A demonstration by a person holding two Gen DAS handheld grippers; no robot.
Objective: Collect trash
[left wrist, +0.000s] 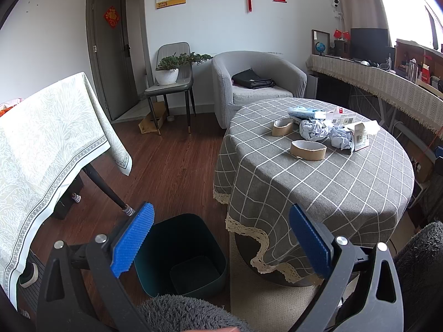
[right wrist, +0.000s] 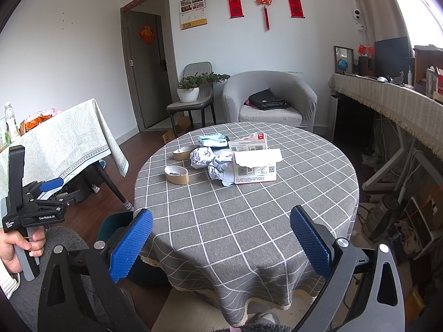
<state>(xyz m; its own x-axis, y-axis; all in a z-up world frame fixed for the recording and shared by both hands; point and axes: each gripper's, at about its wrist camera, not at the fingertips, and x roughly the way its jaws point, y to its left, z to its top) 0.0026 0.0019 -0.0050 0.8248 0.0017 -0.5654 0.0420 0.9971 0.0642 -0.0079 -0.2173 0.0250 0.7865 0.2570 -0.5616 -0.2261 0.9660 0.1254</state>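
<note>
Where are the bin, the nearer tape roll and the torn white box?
bin (left wrist: 193, 235), left wrist view, inner back wall.
nearer tape roll (right wrist: 177, 178), right wrist view, cardboard side.
torn white box (right wrist: 256, 173), right wrist view, printed front.

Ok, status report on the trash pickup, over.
Both grippers, left and right, open, holding nothing. Trash untouched on table. Bin beside it. Path unobstructed.

Matt grey checked cloth with lace trim over the worktop (right wrist: 249, 221). Brown cardboard tape rolls (right wrist: 177, 174), crumpled pale paper (right wrist: 203, 158), printed card box (right wrist: 256, 170) near its far edge. Smooth dark plastic bin (left wrist: 180, 254). Glossy wood-grain floor (left wrist: 166, 166). Ribbed blue rubbery pads (right wrist: 130, 244) on matt black tongs.
</note>
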